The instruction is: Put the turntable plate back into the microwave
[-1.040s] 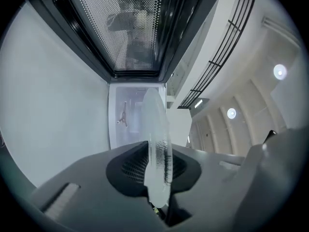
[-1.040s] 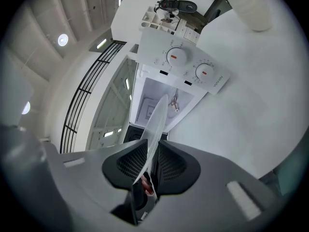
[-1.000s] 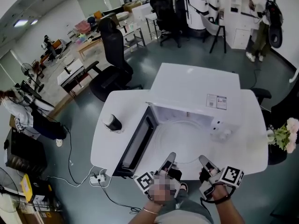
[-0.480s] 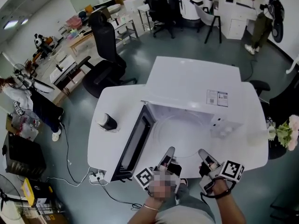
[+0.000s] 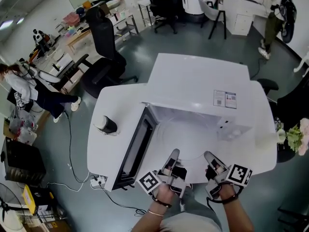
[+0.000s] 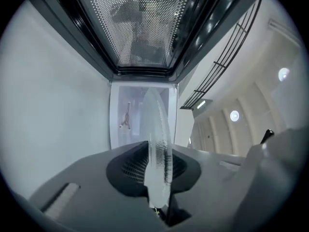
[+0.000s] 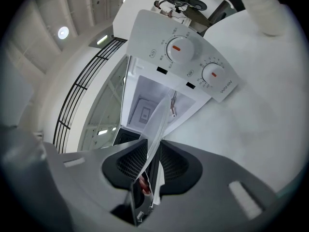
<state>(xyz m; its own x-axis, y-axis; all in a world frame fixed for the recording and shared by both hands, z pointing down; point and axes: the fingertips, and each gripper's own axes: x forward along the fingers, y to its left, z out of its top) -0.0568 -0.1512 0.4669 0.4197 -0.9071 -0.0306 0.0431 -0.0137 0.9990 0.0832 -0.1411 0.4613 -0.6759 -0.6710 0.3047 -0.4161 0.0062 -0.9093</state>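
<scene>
A white microwave point(image 5: 199, 83) stands on the white table point(image 5: 108, 105) with its door point(image 5: 137, 146) swung open to the left. The clear glass turntable plate point(image 5: 186, 132) lies level at the mouth of the cavity. My left gripper point(image 5: 173, 154) and right gripper point(image 5: 210, 157) are each shut on its near rim. In the left gripper view the plate point(image 6: 157, 144) runs edge-on between the jaws toward the cavity point(image 6: 130, 117). The right gripper view shows the plate's rim point(image 7: 157, 122) pinched below the control panel point(image 7: 186, 57) with two knobs.
A dark cup point(image 5: 106, 124) sits on the table left of the door. Flowers point(image 5: 293, 138) stand at the table's right edge. A power strip point(image 5: 96, 180) lies on the floor below the door. Office chairs point(image 5: 104, 42) and people are farther back.
Both grippers and the plate have edged slightly toward the microwave opening. Both grips stay the same.
</scene>
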